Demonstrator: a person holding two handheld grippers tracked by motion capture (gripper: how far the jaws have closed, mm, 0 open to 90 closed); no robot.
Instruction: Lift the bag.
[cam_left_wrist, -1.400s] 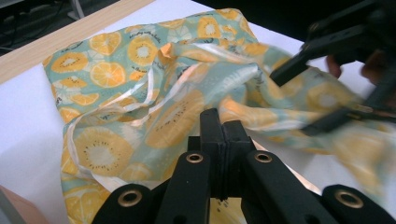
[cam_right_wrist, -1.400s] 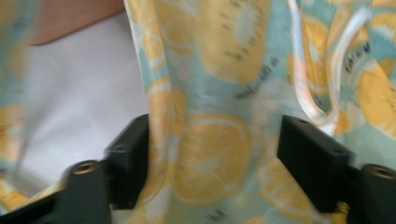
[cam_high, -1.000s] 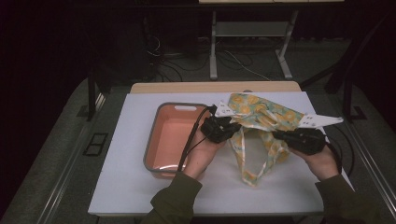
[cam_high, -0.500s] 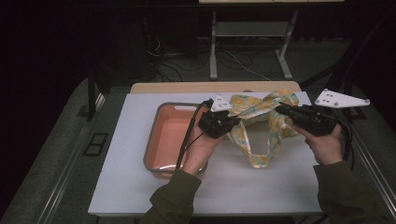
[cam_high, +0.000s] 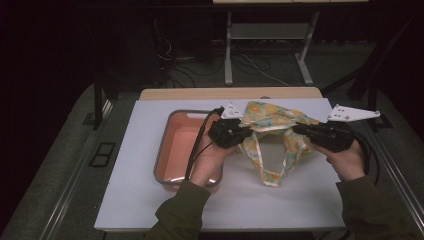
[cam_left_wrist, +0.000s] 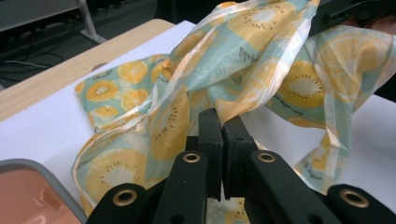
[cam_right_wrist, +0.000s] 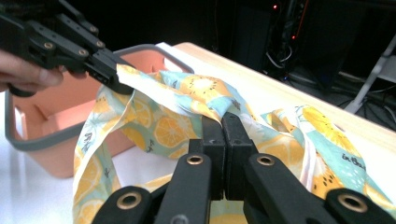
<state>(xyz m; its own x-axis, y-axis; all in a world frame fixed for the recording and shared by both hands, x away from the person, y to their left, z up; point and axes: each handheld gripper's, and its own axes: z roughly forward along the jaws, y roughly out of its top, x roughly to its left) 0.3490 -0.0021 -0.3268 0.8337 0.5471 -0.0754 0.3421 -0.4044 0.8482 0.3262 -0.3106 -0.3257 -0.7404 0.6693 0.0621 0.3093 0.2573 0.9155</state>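
Observation:
A cloth (cam_high: 272, 119) printed with orange and kiwi slices on teal is stretched between my two grippers above the white table top (cam_high: 145, 200). Its loops hang down to the table in front. My left gripper (cam_high: 246, 134) is shut on the cloth's left edge, next to the tray. My right gripper (cam_high: 296, 129) is shut on the right edge. In the left gripper view the jaws (cam_left_wrist: 221, 126) pinch a fold of the cloth (cam_left_wrist: 261, 56). In the right gripper view the jaws (cam_right_wrist: 222, 123) clamp the cloth (cam_right_wrist: 159, 126), and the left gripper (cam_right_wrist: 109, 70) holds the far end.
An orange tray with a grey rim (cam_high: 165, 145) sits on the table left of the cloth, under the left hand, and shows as the tray (cam_right_wrist: 37, 140) in the right gripper view. A wooden strip (cam_high: 200, 93) runs along the table's far edge. Dark floor surrounds the table.
Both grippers have risen with the cloth, which came up off the table and now hangs stretched between them. The right hand has lifted and moved slightly back.

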